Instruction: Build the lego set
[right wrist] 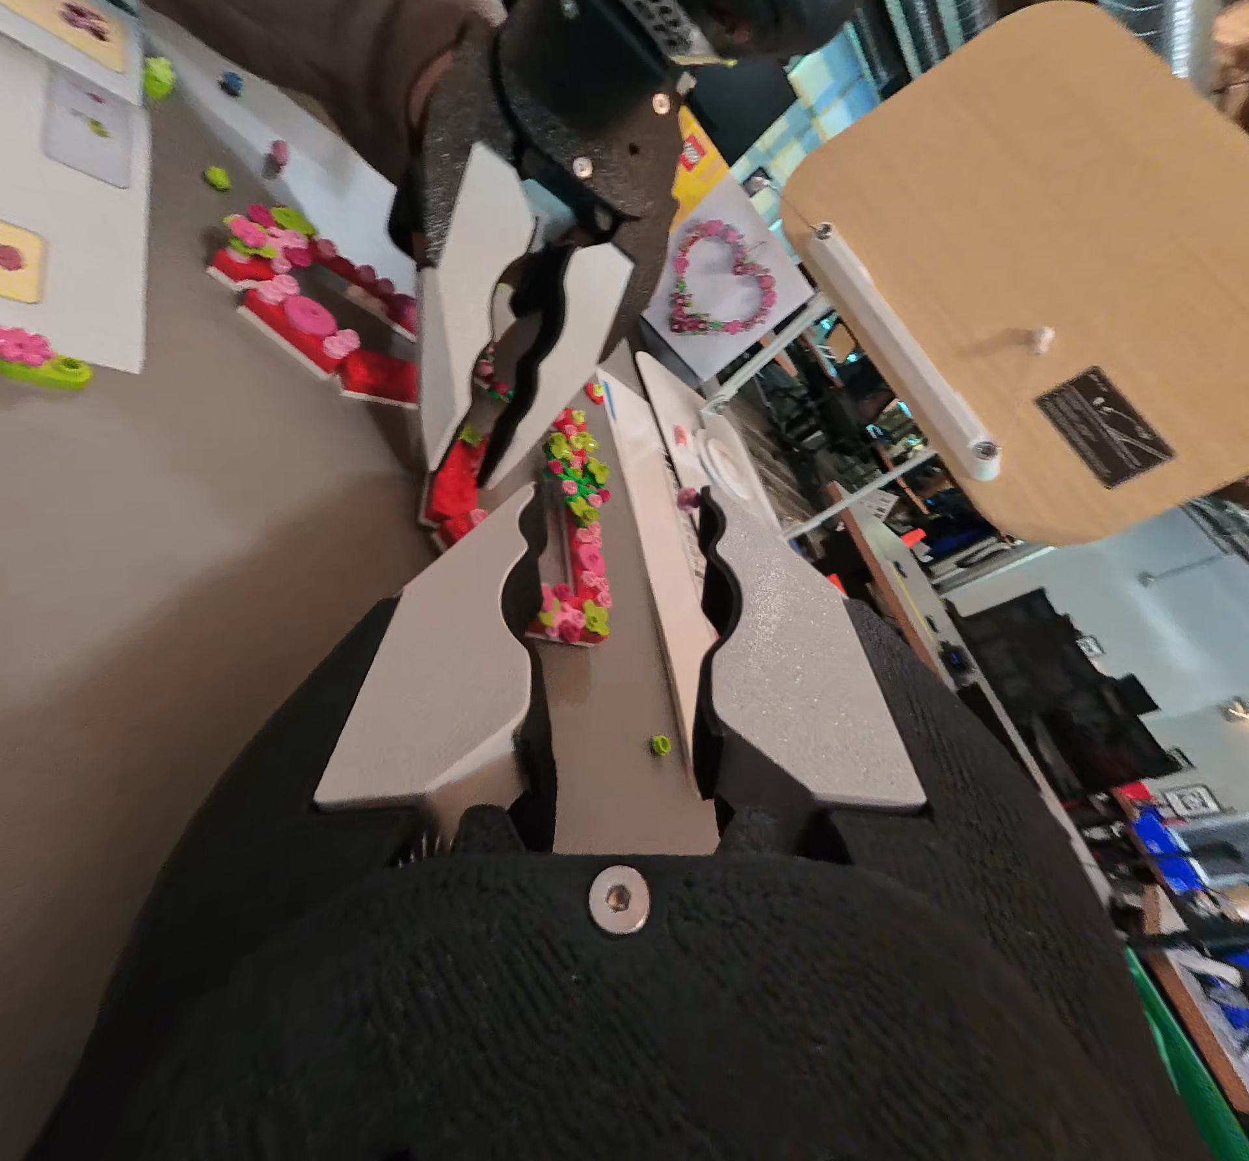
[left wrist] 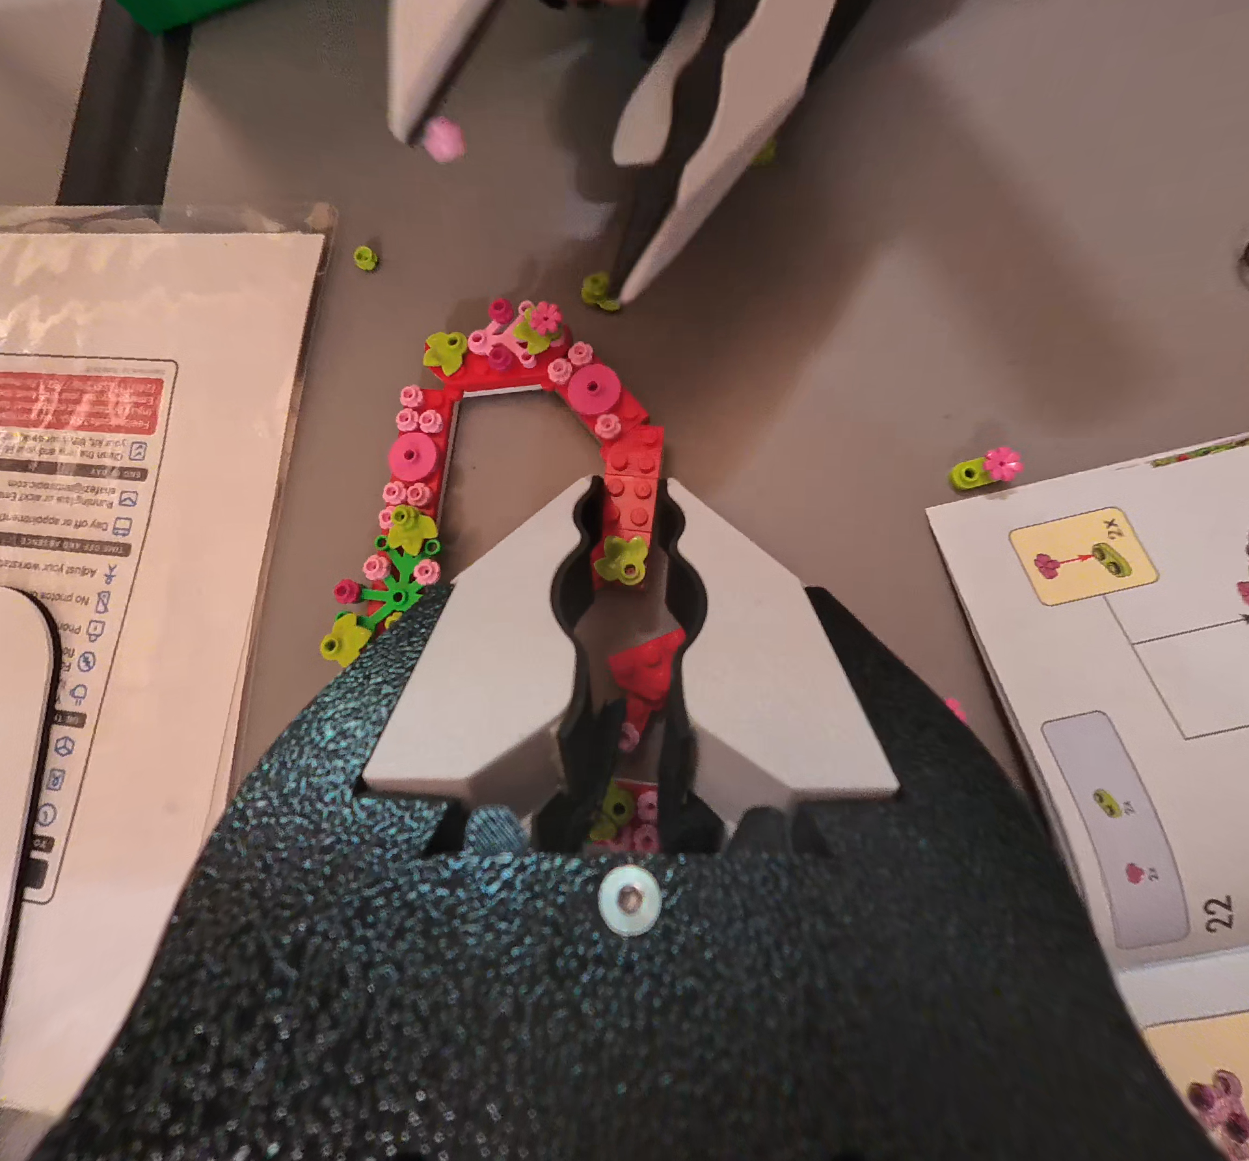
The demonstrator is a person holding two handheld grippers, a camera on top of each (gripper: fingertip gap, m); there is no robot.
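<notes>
- Your left gripper [left wrist: 632, 486] is squeezed narrow on the red heart frame [left wrist: 527, 453], on its right side.
- Your right gripper [left wrist: 520, 216] is wide open (holding nothing), at the frame's far end.
- A lime piece [left wrist: 598, 292] touches its right tip, so it's nearer.

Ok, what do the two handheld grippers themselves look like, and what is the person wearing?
Both match. The left gripper has a speckled black textured body, a silver screw at its centre, and two flat pale grey fingers with wavy black inner edges. The right gripper is built the same, its fingers slightly grainy. The sleeve behind the left gripper is brownish grey fabric.
</notes>
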